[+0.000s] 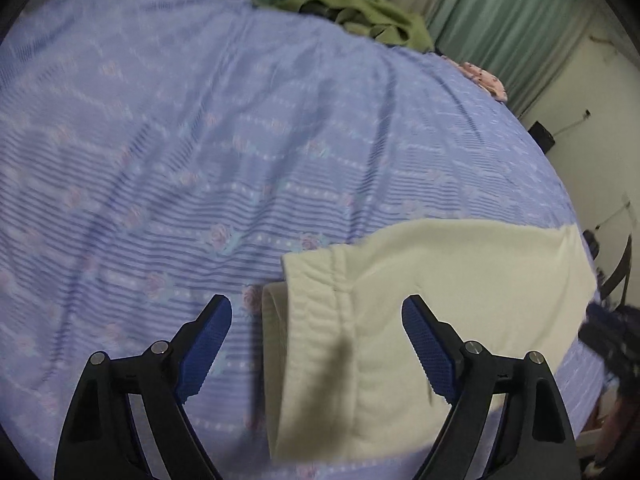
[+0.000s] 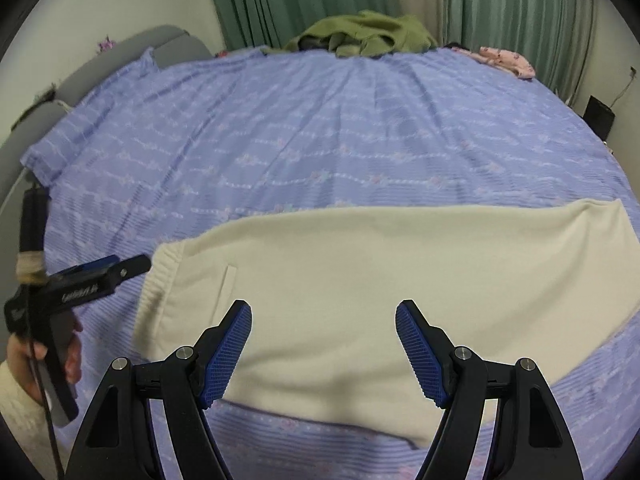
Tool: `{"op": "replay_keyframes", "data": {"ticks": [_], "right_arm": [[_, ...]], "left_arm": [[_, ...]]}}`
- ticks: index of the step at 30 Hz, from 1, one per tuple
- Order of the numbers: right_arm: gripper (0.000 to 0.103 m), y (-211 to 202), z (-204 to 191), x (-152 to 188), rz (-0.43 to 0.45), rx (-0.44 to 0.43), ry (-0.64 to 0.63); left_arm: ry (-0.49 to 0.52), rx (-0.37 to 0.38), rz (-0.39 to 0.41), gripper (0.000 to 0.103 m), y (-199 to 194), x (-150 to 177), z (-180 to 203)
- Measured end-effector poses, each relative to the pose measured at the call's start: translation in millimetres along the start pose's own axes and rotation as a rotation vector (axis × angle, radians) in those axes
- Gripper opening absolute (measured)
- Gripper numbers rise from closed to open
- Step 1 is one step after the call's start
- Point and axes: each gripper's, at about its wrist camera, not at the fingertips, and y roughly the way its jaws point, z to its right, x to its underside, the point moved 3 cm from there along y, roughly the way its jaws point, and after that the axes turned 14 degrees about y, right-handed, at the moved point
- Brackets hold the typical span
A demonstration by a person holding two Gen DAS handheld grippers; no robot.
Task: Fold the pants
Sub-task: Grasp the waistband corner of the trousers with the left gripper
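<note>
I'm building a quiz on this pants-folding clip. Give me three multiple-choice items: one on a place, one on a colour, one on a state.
1. Where do the cream pants lie?
A. on the bed's near edge
B. by the curtains
C. on the floor

2. What colour is the crumpled garment at the bed's far side?
A. red
B. olive green
C. black

3. How does the right gripper stand?
A. shut on the pants
B. open, holding nothing
C. shut on the sheet

Key: 1 A, the pants lie flat on the blue sheet just before the grippers. 2 B, it is green beside a pink cloth. 3 B, its blue pads stand apart above the pants.
</note>
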Motion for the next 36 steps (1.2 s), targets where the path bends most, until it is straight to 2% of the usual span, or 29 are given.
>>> {"op": "replay_keyframes", "data": {"ticks": [6, 8, 10, 11, 12, 14, 16, 19, 20, 22, 25, 26, 28, 29, 31, 32, 33, 34, 36], "right_arm": [[0.075, 21, -11, 10, -0.041, 0.018, -0.029], [0.075, 23, -12, 13, -0.043, 0.027, -0.041], [0.075, 24, -10, 16, -0.051, 0.038, -0.041], [0.075, 24, -8, 17, -0.055, 0.04, -0.038], [0.075, 24, -7, 17, -0.056, 0.042, -0.036], [0.075, 21, -3, 18, -0.056, 0.043, -0.028], [0.075, 17, 2, 17, -0.051, 0.044, -0.018], [0.075, 8, 6, 15, -0.035, 0.045, -0.008], [0.075, 3, 6, 13, -0.022, 0.04, -0.01], [0.075, -3, 5, 11, 0.008, 0.036, -0.025], [0.075, -3, 1, 8, 0.018, 0.041, -0.037], [0.075, -1, 1, 9, 0.015, 0.046, -0.038], [0.075, 2, 3, 11, 0.012, 0.064, -0.036], [0.075, 3, 5, 12, 0.009, 0.067, -0.035], [0.075, 3, 11, 15, 0.012, 0.08, -0.022], [0.075, 2, 15, 16, 0.014, 0.09, -0.016], [0.075, 0, 18, 17, 0.014, 0.098, -0.014], [0.075, -3, 21, 19, 0.02, 0.104, -0.018], [0.075, -12, 25, 22, 0.044, 0.116, -0.04]], "left_arm": [[-0.013, -0.01, -0.066, 0.083, 49, -6, -2], [-0.014, -0.008, -0.078, 0.069, 57, -7, 1], [-0.021, -0.057, -0.083, 0.058, 58, -7, 3], [-0.006, -0.084, -0.072, 0.055, 55, -7, 7], [0.02, -0.114, -0.056, 0.046, 49, -8, 13], [0.084, -0.185, -0.02, 0.045, 31, -7, 29], [0.111, -0.222, 0.024, 0.044, 15, -6, 38], [0.114, -0.262, 0.136, 0.044, -27, -6, 48], [0.092, -0.273, 0.173, 0.044, -37, -5, 46], [0.025, -0.295, 0.168, 0.044, -35, -3, 29], [-0.058, -0.23, 0.063, 0.044, 2, 4, 9], [-0.027, -0.222, 0.013, 0.044, 17, 5, 11], [0.061, -0.265, -0.002, 0.046, 24, 5, 18], [0.072, -0.267, -0.003, 0.047, 25, 4, 19], [0.074, -0.273, 0.003, 0.059, 18, 2, 17], [0.086, -0.319, 0.019, 0.06, 9, 1, 16], [0.118, -0.426, 0.059, 0.066, -9, 0, 17], [0.15, -0.492, 0.093, 0.08, -24, -1, 19], [0.223, -0.515, 0.148, 0.084, -54, 3, 32]]}}
